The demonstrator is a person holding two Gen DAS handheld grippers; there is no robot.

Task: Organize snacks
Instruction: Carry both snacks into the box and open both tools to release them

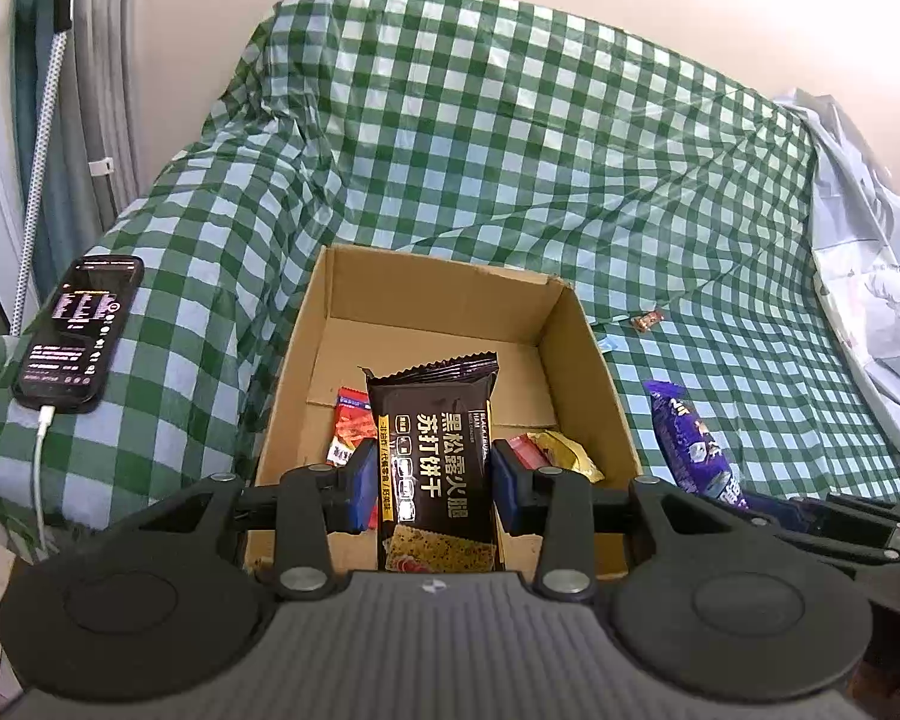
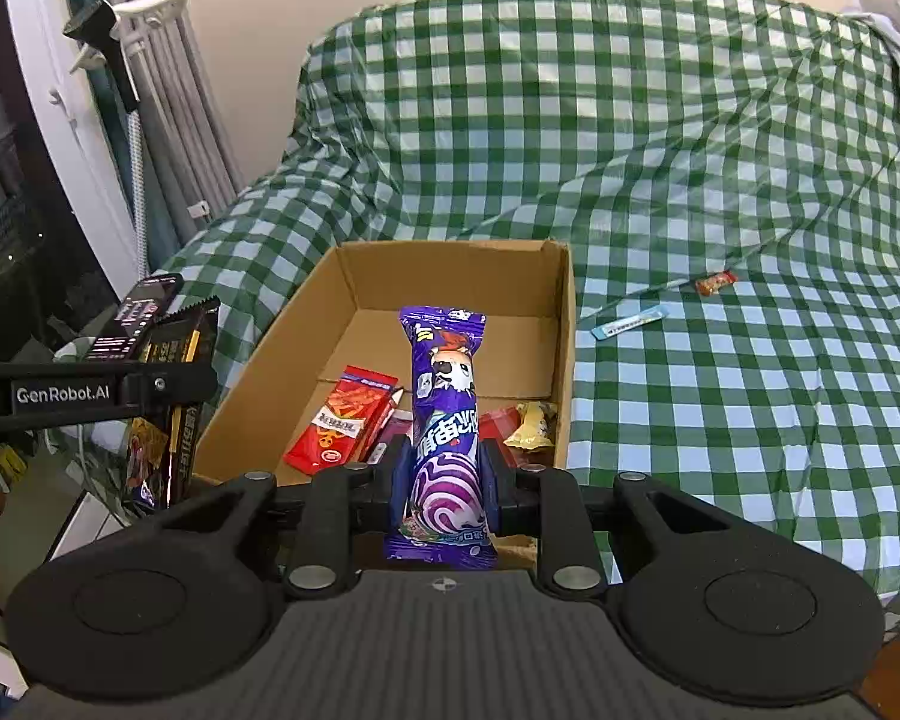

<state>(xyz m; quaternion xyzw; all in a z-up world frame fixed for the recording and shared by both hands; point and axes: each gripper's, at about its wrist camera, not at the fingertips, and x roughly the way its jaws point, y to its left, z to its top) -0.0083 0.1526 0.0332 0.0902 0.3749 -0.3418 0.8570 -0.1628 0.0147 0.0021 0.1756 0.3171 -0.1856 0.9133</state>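
Snacks both held above open brown cardboard box (image 1: 594, 372) on green-checked sofa cover (image 1: 510, 150). Left gripper (image 1: 432, 480) clamped on black cracker packet (image 1: 435, 444); right gripper (image 2: 444, 474) nearly closed, pinching purple candy wrapper (image 2: 447, 420). Red packet (image 2: 345, 420), yellow sweet (image 2: 531, 423) already inside. Risk: slick wrappers slipping out; release too near box wall drops them onto sofa; small red sweet (image 2: 714, 283), blue strip (image 2: 627, 321) overlooked.
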